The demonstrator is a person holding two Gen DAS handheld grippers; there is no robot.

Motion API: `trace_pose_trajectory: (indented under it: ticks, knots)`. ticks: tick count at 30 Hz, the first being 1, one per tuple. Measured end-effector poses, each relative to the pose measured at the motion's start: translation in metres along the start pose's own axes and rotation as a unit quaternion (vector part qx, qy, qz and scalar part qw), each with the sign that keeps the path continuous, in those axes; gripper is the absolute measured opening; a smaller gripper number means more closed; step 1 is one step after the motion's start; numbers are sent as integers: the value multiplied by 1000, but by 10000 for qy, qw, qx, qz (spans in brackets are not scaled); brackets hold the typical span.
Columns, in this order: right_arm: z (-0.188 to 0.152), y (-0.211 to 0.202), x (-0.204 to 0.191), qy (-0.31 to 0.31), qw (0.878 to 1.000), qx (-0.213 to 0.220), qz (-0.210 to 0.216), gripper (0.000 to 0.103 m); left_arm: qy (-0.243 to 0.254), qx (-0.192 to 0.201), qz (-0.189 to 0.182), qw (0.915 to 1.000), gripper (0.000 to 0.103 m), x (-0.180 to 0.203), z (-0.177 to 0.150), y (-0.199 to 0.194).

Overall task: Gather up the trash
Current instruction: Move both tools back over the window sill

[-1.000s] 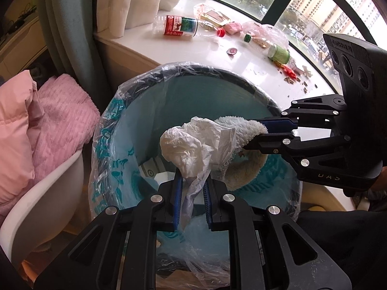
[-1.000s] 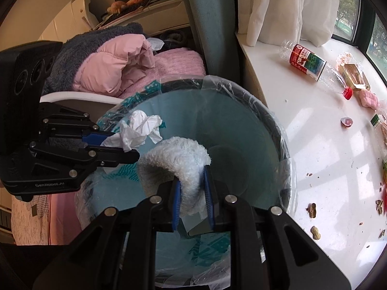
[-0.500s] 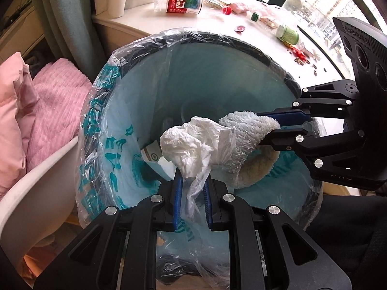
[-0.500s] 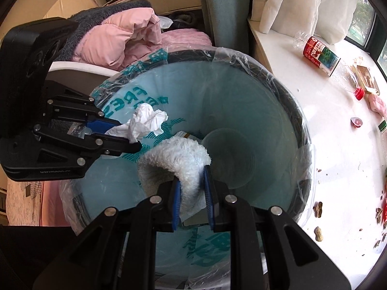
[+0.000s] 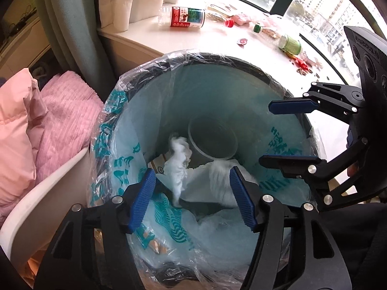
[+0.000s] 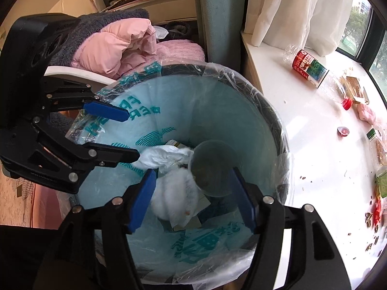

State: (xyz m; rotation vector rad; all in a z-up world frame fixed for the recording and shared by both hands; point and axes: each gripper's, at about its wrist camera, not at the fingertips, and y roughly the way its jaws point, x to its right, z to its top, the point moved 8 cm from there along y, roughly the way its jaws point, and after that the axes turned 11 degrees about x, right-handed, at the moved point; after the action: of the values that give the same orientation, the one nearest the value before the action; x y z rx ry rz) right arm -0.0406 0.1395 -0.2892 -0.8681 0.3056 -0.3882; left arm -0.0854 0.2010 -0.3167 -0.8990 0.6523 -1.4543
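Landmark: trash bin [image 5: 241, 60], lined with a clear bag printed in teal, seen from above in both views.

Left of bin: pink bedding [image 5: 36, 125] on a white chair [image 5: 43, 205], touching the bin's outer wall.

Left gripper [image 5: 191, 198]: released, blue pads wide apart, nothing held, hovering above the bin mouth.

Inside bin: crumpled white tissue [image 5: 177, 166] beside a clear plastic cup [image 5: 212, 140]; fluffy white cloth [image 6: 174, 193] just under the cup rim; some cardboard scraps below. All blurred, maybe not settled yet.

Right gripper [image 6: 193, 198]: released too, pads spread, nothing held, above the bin at the side opposite the left one.

Right of bin: white windowsill [image 6: 302, 157], with a red-label bottle [image 6: 309, 68], a red cap [image 6: 347, 104], a small red lid [image 6: 343, 130], wrappers and seed shells near the window.

Task status: judged partly done; much trash remaining on the sill.

Risk 1: snagging the loose liner edge with a finger on leaving the bin, pulling the bag off the rim.

Risk 2: knocking the two grippers together, both crowded over one opening.

Risk 3: rolling of the bottle on the smooth sill if pinched off-centre.

Risk 4: shells too small for the pads, likely to scatter.
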Motion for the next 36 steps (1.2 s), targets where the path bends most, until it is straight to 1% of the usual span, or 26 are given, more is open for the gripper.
trace_pose_trajectory:
  ticks: [1, 2, 3, 5, 12, 16, 26, 36]
  knots:
    - [2, -3, 1, -23, 10000, 55, -43, 83, 2, 31, 47, 10000, 73, -1, 2, -1]
    - [4, -6, 2, -50, 9999, 120, -76, 91, 8, 63, 74, 10000, 80, -1, 5, -2]
    - [6, -9, 4, -79, 9997, 194, -113, 91, 19, 91, 81, 9999, 83, -1, 7, -3]
    - [9, -15, 7, -93, 9993, 294, -191, 92, 80, 155, 119, 9998, 97, 0, 11, -6]
    - [19, -39, 25, 132, 9972, 621, -398, 93, 265, 370, 151, 9988, 97, 11, 24, -13]
    - [19, -54, 37, 294, 9955, 745, -514, 93, 268, 461, 55, 9986, 97, 22, 34, -17]
    - [-4, -91, 77, 843, 9892, 871, -830, 93, 621, 627, -174, 9959, 97, 64, 65, -18]
    - [-26, -121, 119, 1256, 9801, 966, -1193, 93, 1033, 648, -448, 9915, 97, 106, 93, -5]
